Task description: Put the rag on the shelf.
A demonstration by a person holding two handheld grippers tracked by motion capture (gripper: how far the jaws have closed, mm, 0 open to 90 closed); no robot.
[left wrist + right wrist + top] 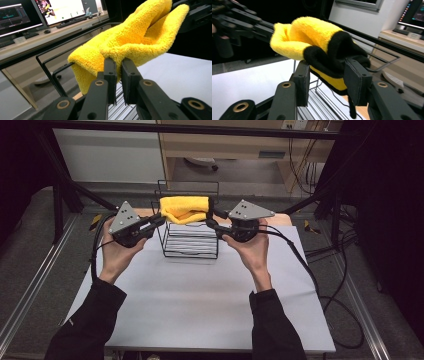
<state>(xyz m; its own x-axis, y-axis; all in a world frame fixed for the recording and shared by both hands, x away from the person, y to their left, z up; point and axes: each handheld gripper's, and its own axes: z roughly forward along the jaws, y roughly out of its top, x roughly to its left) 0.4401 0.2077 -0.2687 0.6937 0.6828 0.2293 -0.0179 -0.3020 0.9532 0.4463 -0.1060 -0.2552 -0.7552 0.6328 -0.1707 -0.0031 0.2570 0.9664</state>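
Note:
A fluffy yellow cloth [184, 209] with a black edge hangs over the top of a black wire rack [190, 245] at the far middle of the table. My left gripper [160, 217] comes in from the left and is shut on the cloth's left end [130, 37], the pads [110, 70] pinching the yellow pile. My right gripper [210, 219] is at the cloth's right end. In the right gripper view its jaws [327, 67] stand apart, with the black-edged end of the cloth [332, 55] lying loosely between them.
The rack stands on a white table top [200, 310] with free room in front of it. Black frame bars cross overhead and at both sides. Cables [325, 285] trail off the right edge. A desk with monitors [60, 10] lies beyond the rack.

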